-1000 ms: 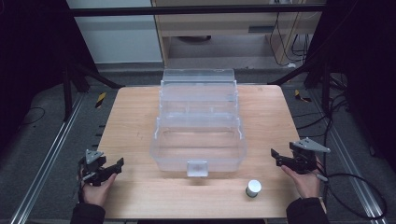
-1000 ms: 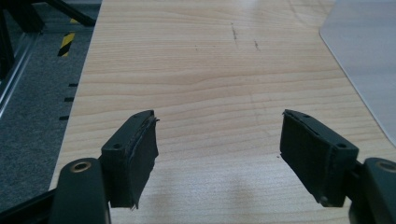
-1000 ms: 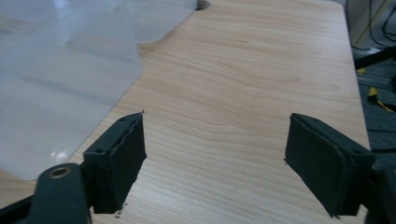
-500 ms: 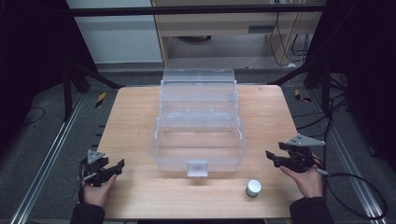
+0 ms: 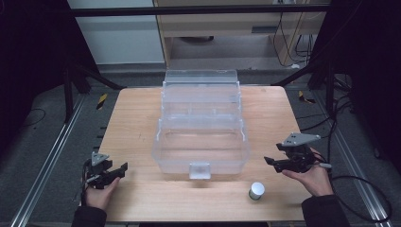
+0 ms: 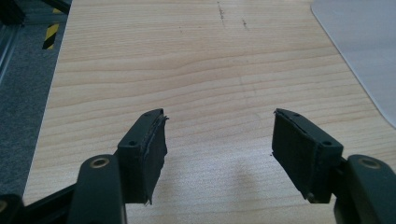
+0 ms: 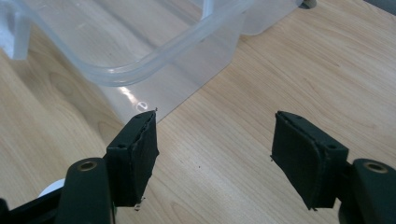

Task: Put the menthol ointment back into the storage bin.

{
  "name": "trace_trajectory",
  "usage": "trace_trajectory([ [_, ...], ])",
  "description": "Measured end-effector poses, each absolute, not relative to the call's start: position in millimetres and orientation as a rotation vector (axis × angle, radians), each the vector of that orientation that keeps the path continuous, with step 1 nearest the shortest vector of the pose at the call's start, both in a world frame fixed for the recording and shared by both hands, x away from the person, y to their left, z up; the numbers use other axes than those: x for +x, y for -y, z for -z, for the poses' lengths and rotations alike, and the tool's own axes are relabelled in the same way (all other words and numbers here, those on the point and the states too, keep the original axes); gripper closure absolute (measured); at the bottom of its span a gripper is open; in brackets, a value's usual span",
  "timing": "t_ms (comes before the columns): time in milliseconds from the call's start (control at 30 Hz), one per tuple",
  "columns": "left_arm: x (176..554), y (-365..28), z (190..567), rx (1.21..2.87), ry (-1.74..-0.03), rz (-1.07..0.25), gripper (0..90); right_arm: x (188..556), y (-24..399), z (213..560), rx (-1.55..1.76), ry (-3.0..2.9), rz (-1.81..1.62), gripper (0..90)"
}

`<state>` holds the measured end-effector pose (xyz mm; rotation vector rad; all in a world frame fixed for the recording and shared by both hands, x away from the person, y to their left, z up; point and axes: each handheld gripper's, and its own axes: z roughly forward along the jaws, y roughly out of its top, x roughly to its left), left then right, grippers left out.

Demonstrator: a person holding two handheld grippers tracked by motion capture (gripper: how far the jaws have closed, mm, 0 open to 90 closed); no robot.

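A clear plastic tiered box stands open in the middle of the wooden table. A small white round container sits in front of the box's right corner. My left gripper rests low near the front left, pointing right; in the left gripper view its jaws have just been closing, with only bare wood between them. My right gripper hovers at the right, pointing left at the box; seen in its own view, its jaws have just been opening, with nothing between them.
The box's corner lies close ahead of the right jaws, and the white container's edge shows at their lower left. A clear edge of the box shows far right of the left jaws. Dark frame posts flank the table.
My right gripper has lifted a little and drifted left toward the box. Both pairs of jaws stand narrower than a second ago. The left hand has kept its place.
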<state>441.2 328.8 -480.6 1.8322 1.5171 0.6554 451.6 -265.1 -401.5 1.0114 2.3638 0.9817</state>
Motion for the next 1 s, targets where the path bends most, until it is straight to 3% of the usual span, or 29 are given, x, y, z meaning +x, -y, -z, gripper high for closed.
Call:
trace_trajectory([
  [1000, 443, -326, 483, 1.868, -1.502, -0.646, 34.4, 441, 225, 379, 0.650, -2.777, -0.706, 37.2],
])
